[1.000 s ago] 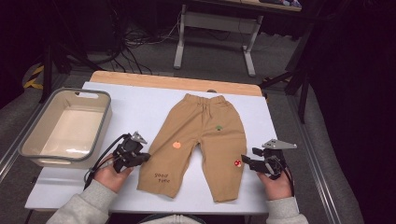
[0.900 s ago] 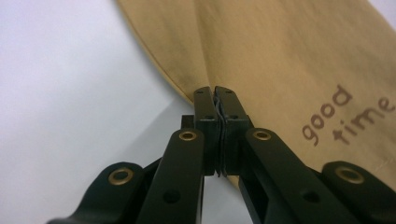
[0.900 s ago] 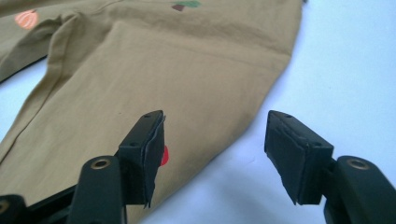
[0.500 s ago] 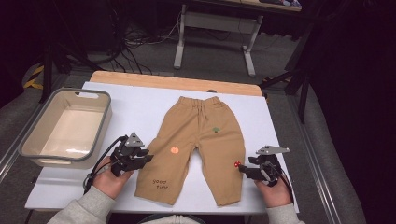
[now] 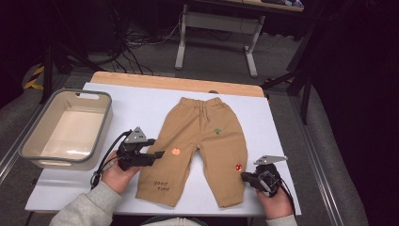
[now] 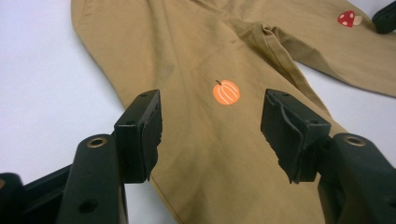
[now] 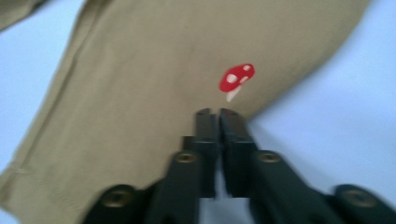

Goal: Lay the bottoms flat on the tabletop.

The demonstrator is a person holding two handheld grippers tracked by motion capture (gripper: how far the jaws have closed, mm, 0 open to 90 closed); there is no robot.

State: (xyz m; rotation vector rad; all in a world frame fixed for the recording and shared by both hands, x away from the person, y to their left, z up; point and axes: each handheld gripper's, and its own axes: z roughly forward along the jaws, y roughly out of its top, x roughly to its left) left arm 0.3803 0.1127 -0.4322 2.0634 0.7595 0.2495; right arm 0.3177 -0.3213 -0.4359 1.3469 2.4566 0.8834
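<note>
White table (image 5: 141,101) holds one trousers (image 5: 207,141), one bin (image 5: 28,148).

A white-topped desk (image 5: 141,103) with a pale wooden far edge stands on grey carpet floor (image 5: 155,52). Beyond it, a white metal table frame (image 5: 219,28) rises amid tangled black cables (image 5: 136,35); the room behind is dark.

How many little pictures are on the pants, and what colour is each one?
Orange pumpkin: 1
Red mushroom: 1
Green picture, too small to tell what: 1
Total on the tan pants: 3
</note>
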